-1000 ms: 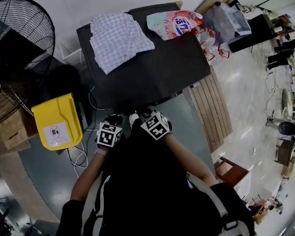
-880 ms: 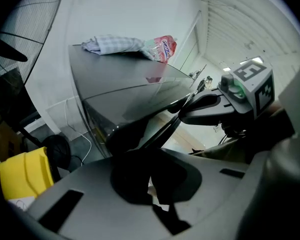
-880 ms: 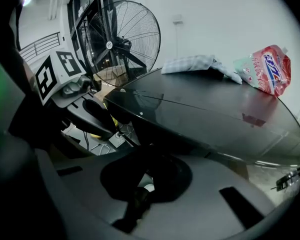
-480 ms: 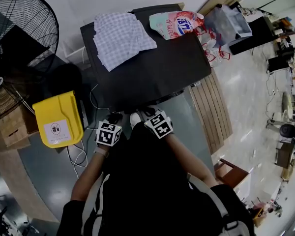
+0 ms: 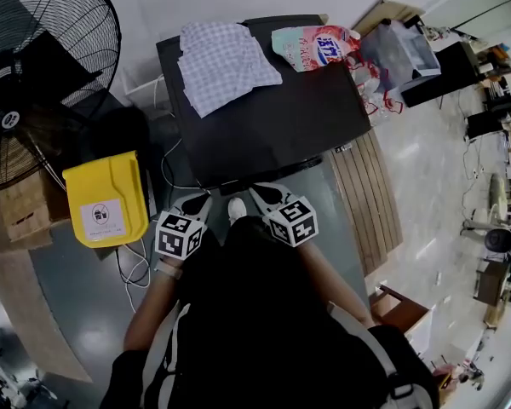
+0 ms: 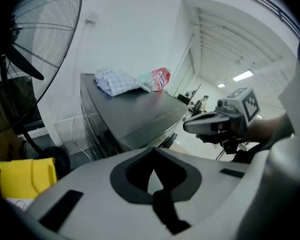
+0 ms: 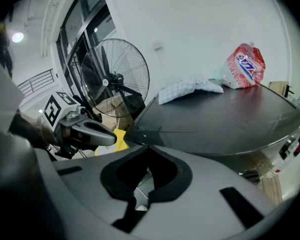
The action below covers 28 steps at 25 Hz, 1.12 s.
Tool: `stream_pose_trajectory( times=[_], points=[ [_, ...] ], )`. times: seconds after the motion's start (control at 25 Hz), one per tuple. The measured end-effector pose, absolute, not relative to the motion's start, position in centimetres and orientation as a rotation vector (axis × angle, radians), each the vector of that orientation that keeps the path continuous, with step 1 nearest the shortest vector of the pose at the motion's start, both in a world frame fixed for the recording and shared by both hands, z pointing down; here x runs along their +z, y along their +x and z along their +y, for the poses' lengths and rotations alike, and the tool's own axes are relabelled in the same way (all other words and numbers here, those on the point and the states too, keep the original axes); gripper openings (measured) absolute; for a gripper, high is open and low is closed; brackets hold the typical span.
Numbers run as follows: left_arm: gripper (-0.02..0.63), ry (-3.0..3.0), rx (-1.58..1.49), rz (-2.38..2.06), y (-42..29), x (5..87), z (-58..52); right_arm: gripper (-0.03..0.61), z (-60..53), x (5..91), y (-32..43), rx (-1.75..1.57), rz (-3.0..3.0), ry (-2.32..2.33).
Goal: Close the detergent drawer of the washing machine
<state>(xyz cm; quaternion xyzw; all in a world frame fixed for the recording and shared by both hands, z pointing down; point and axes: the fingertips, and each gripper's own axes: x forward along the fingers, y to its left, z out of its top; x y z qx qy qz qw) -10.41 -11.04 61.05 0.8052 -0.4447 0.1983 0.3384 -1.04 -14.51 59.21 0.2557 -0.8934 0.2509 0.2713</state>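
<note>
Both grippers have risen and spread apart. Left gripper (image 5: 202, 199) and right gripper (image 5: 257, 191) are clamped shut, holding nothing. Drawer (image 5: 244, 181) seems to jut from the washer's (image 5: 272, 118) front edge, just ahead between their tips, probably nearer the right.

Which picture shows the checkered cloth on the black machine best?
The head view: it looks down on the checkered cloth, so its whole crumpled shape shows on the black machine. In the left gripper view the cloth is a small side-on heap; in the right gripper view, a low pale strip.
</note>
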Motion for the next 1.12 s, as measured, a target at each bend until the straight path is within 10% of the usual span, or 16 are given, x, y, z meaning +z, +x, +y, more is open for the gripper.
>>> stream_pose_trajectory(
  times=[1.12],
  points=[
    [0.011, 2.496, 0.042, -1.335, -12.7, 37.6, -13.4, 0.017, -14.8, 34.5, -3.2, 0.359, -2.861, 0.756]
  ],
)
